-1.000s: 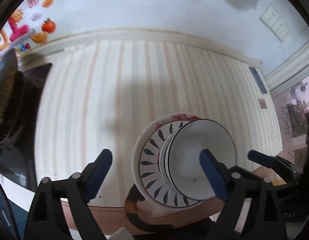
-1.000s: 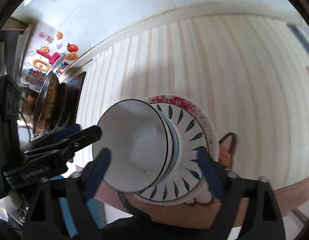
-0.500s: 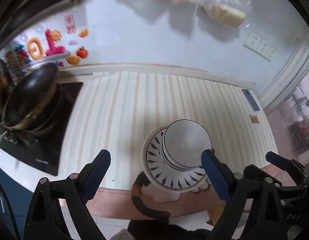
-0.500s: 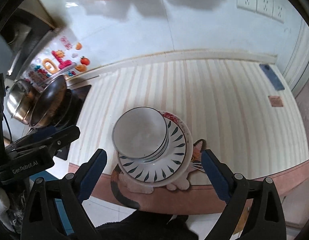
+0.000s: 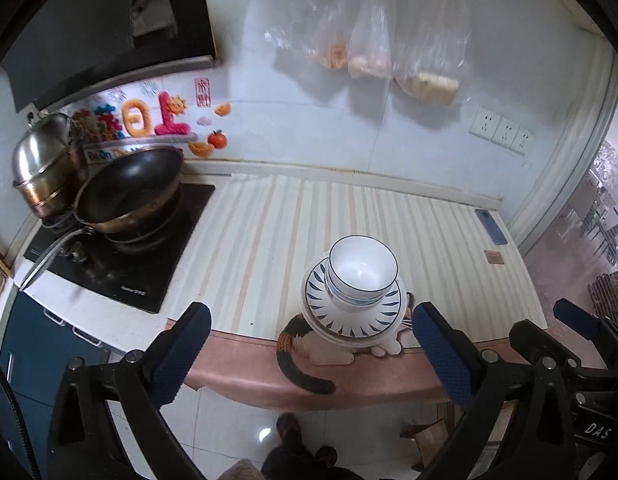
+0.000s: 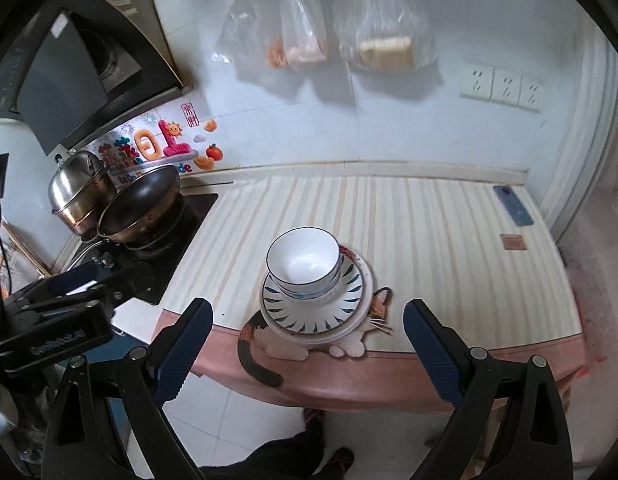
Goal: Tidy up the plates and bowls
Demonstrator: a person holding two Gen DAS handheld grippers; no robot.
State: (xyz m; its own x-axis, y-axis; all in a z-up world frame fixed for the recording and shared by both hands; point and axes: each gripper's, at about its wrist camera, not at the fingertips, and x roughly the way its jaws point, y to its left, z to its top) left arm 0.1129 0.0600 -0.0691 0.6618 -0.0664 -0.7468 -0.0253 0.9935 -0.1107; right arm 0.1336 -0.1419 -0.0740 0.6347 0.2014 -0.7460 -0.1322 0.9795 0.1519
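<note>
White bowls (image 5: 363, 274) are nested on a blue-leaf plate (image 5: 351, 318), which rests on further plates, near the front edge of the striped counter (image 5: 269, 240). The stack also shows in the right wrist view: bowls (image 6: 304, 258), plate (image 6: 313, 308). My left gripper (image 5: 309, 356) is open and empty, well back from the stack and over the floor. My right gripper (image 6: 305, 348) is open and empty, also back from the counter edge. Each gripper shows at the edge of the other's view.
A dark wok (image 5: 129, 192) and a steel pot (image 5: 41, 160) sit on the black hob (image 5: 121, 256) at left. A phone (image 5: 491, 226) and a small brown square (image 5: 495, 257) lie at the counter's right. Plastic bags (image 5: 369, 40) hang on the wall. A cat picture (image 5: 309, 340) lies under the stack.
Both grippers have pulled back and up from the stack, which now looks small and far. The stack stays put on the counter.
</note>
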